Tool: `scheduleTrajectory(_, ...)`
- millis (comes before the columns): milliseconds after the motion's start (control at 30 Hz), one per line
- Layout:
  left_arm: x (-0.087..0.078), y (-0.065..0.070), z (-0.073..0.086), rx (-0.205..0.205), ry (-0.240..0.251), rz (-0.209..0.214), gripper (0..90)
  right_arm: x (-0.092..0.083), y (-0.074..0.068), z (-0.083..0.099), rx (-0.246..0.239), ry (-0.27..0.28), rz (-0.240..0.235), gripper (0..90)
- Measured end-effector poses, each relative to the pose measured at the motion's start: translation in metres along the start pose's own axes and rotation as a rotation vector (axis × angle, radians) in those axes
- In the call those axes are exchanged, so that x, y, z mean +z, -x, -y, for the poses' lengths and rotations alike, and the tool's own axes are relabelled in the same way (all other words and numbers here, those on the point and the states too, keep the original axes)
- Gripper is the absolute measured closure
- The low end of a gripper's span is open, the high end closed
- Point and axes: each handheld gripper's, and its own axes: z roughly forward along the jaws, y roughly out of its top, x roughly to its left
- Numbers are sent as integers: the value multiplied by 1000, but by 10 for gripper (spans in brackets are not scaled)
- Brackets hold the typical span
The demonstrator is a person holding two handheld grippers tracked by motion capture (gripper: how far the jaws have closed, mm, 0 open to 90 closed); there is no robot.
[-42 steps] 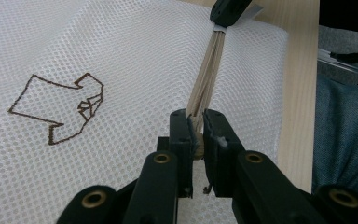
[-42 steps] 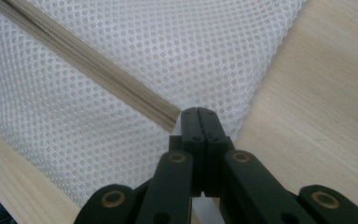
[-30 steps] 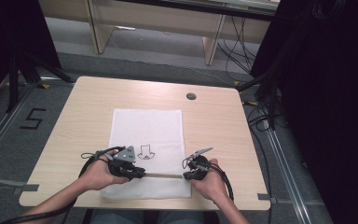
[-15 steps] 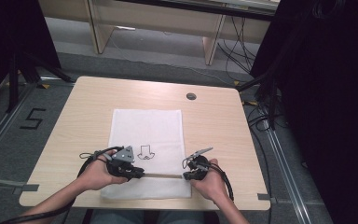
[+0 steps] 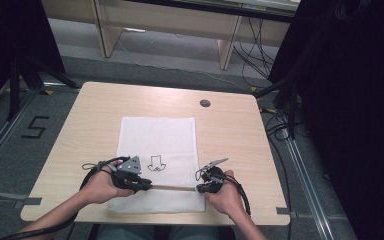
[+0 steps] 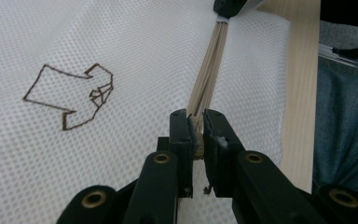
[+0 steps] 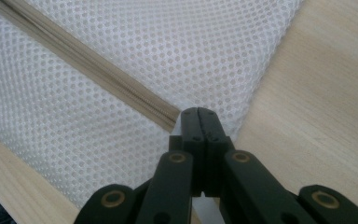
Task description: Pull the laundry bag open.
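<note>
1. Left gripper (image 6: 196, 122): one black two-jaw tool. Its jaws stand a narrow gap apart and are clamped on the near end of a beige zipper (image 6: 209, 65), with a small tan piece pinched between the pads.
2. Right gripper (image 7: 199, 114): one black two-jaw tool. Its jaws are pressed fully together at the far end of the beige zipper (image 7: 88, 63); whether they pinch fabric there cannot be told.
3. Beige zipper (image 5: 172, 188): one, a thin straight line stretched between the two grippers, parallel to the near edge of the tabletop.
4. White mesh bag (image 5: 158, 140): one flat rectangle of perforated fabric, lying lengthwise from mid-tabletop to the near edge. It bears one dark brown outline drawing (image 5: 156, 163).
5. Light wooden tabletop (image 5: 230, 135): one, with one round dark grommet (image 5: 205, 103) near its far right corner.
6. Differences between views: the high view gives both hands, the whole bag and the floor. The left gripper view resolves the drawing (image 6: 72, 95) and the right gripper's tip at the zipper's far end. The right gripper view resolves the mesh holes and zipper teeth.
7. Pose: the left hand (image 5: 102, 182) and right hand (image 5: 226, 192) enter from the near edge, forearms low, each gripper (image 5: 147, 187) (image 5: 199, 188) pointing inward toward the other.
</note>
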Motion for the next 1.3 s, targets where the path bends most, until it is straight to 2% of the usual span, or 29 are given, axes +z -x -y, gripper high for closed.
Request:
scheduleTrajectory(33, 0, 0, 2, -26, 15, 9, 820, 0, 0, 0, 0, -1, -1, 900)
scheduleTrajectory(67, -1, 0, 2, -32, 15, 4, 819, -1, -1, 0, 20, -15, -5, 900)
scheduleTrajectory(100, -1, 0, 3, -35, 18, 8, 820, 0, 1, 0, -2, -1, -3, 900)
scheduleTrajectory(167, -1, 1, 3, -28, 15, 0, 819, 0, 1, 0, -1, -2, -3, 900)
scheduleTrajectory(200, -1, 0, 2, -25, 15, 6, 820, -1, -1, 0, 20, -15, -6, 900)
scheduleTrajectory(267, -2, 0, 2, -29, 16, 2, 819, -1, -1, 0, 18, -15, -5, 900)
scheduleTrajectory(300, -2, -1, 2, -13, 11, 1, 820, -1, -1, 0, 18, -13, -4, 900)
scheduleTrajectory(367, -1, 0, 3, -26, 16, 4, 820, 0, 1, 0, -1, -2, -4, 900)
scheduleTrajectory(667, -3, -2, 4, -6, 10, 14, 819, 0, 1, 0, 6, -3, -4, 900)
scheduleTrajectory(700, -4, -2, 5, -24, 13, 17, 820, 0, 1, 0, 3, -1, -4, 900)
scheduleTrajectory(733, -4, -3, 5, -8, 19, 18, 820, 0, 1, 0, -2, 1, -4, 900)
scheduleTrajectory(767, -4, -2, 6, -26, 20, 16, 819, 0, 1, 0, -1, 1, -4, 900)
scheduleTrajectory(833, -4, -3, 6, -7, 18, 19, 820, 0, 1, 0, 0, 0, -5, 900)
scheduleTrajectory(867, -3, -2, 7, -27, 16, 19, 819, 0, 1, 0, 0, 0, -5, 900)
scheduleTrajectory(1033, -7, -4, 8, -8, 20, 16, 819, 0, 1, 0, -1, 1, -4, 900)
scheduleTrajectory(1067, -7, -3, 8, -35, 22, 17, 819, 0, 1, 0, 3, -1, -4, 900)
scheduleTrajectory(1133, -6, -4, 8, -19, 19, 14, 819, 0, 1, 0, 4, -1, -4, 900)
scheduleTrajectory(1267, -7, -3, 9, -30, 17, 14, 819, 0, 1, 0, -2, 2, -3, 900)
scheduleTrajectory(1300, -7, -4, 9, -12, 13, 15, 820, 0, 1, 0, 1, 0, -3, 900)
